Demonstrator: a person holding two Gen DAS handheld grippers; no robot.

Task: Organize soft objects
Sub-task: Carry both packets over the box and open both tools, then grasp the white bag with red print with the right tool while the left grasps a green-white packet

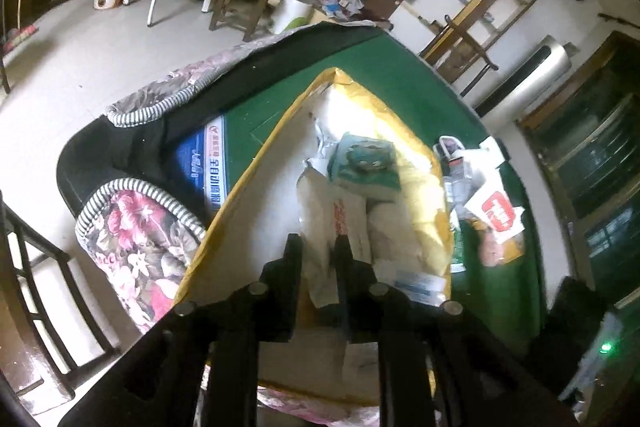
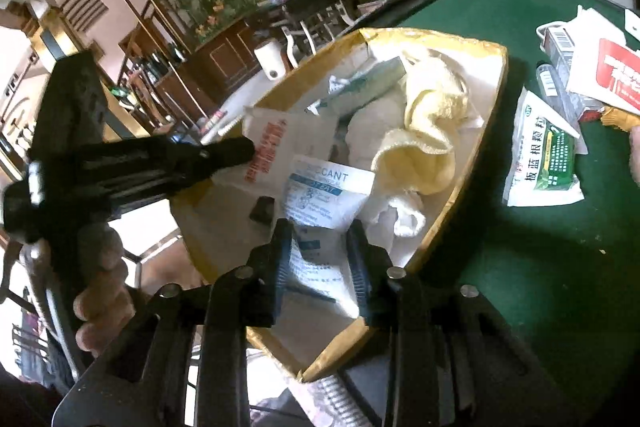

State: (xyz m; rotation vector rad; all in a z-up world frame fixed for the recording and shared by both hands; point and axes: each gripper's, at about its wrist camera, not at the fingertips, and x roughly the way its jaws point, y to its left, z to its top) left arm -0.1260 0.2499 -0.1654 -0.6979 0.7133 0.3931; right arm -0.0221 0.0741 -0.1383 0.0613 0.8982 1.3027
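A crumpled pale-yellow cloth point(image 2: 428, 115), white cloths and paper sachets point(image 2: 328, 195) lie heaped inside the open yellow-rimmed cardboard box point(image 2: 494, 87) at the bench's near edge.

Left gripper point(image 1: 318, 247) angled downward, jaws slightly apart. Right gripper point(image 2: 320, 247) angled downward, jaws moderately apart. Bare hand point(image 2: 102, 291) grips left gripper's handle.

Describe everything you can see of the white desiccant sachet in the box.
The desiccant sachet is a flat white packet printed in blue, with a blue band across it. It lies tilted inside the cardboard box, partly over another printed sachet, beside the yellow cloth. The right gripper hangs just in front of it, jaws apart, not gripping it.
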